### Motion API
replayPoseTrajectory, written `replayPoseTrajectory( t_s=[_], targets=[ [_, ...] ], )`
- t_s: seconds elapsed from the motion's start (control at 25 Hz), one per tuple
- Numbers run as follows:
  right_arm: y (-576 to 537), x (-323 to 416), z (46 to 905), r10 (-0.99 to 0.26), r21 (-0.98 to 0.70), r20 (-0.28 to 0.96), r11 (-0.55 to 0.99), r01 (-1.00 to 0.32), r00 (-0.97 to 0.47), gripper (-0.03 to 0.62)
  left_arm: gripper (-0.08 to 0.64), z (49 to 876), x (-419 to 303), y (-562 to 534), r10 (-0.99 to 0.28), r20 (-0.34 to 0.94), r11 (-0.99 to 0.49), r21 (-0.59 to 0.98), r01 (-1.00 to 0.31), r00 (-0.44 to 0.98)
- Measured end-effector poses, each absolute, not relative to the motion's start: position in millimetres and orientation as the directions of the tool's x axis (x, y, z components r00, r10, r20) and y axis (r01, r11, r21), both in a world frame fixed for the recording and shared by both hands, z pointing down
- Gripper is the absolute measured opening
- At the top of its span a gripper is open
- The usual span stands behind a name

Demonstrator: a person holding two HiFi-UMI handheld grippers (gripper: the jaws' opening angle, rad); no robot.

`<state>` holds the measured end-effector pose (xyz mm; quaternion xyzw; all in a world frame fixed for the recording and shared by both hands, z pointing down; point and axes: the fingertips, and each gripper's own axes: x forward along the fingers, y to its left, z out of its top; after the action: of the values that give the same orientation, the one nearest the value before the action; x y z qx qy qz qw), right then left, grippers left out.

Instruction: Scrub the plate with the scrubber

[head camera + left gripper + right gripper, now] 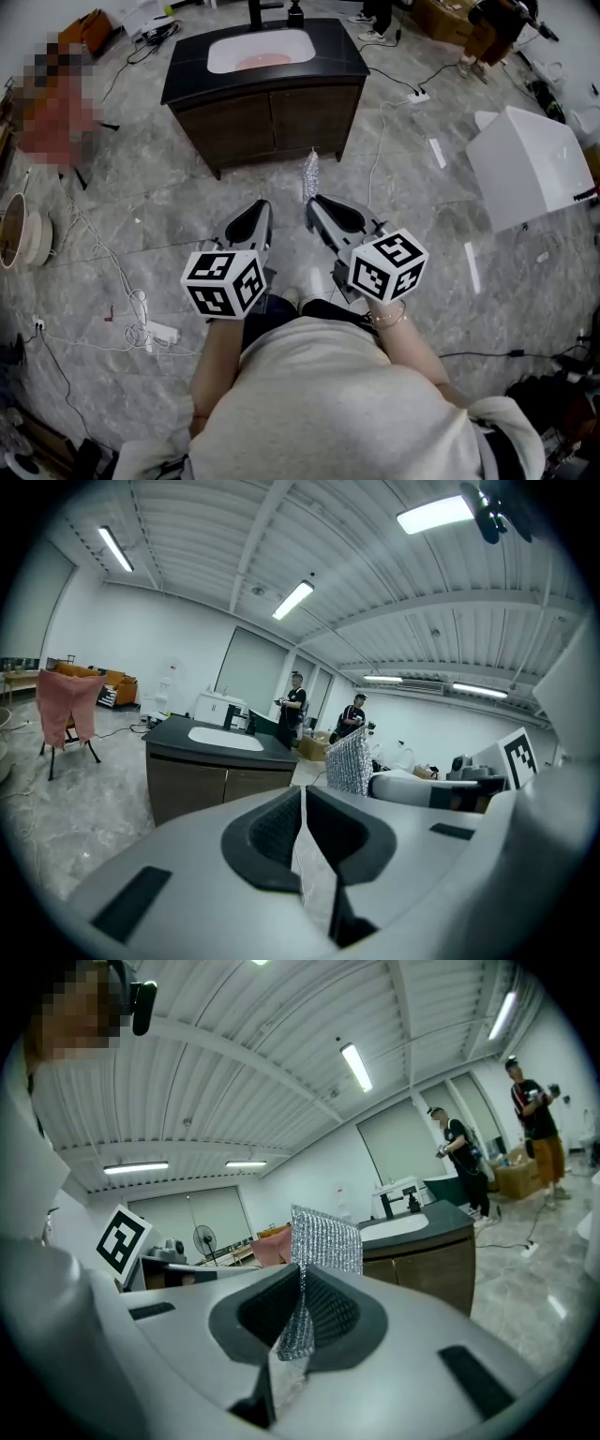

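Left of the counter [192,82], loose cables [131,314] lie on the grey marbled floor [141,187]. The counter is dark, with a white basin [230,49] that holds a pink item [265,61] of unclear form. In front of the counter, the left tongs [262,206] are closed together and empty. The right tongs [313,201] clamp the silver mesh scrubber [309,173], which stands upright. Right of the counter stands a white box [525,164].

Silvery scrubber [310,174] upright in right gripper [313,201]; plate [264,60] in sink [221,49]
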<state>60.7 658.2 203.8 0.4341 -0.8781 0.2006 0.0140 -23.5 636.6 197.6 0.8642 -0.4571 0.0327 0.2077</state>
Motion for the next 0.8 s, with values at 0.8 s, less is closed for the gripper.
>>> replayPoseTrajectory(
  t_s=[0.8],
  targets=[
    [652,81,232,-0.743,-0.385,0.218,0.531,-0.755,-0.633,0.034,0.034,228,-13,627,-0.785,0.32,-0.452,0.289,-0.844,0.53]
  ],
)
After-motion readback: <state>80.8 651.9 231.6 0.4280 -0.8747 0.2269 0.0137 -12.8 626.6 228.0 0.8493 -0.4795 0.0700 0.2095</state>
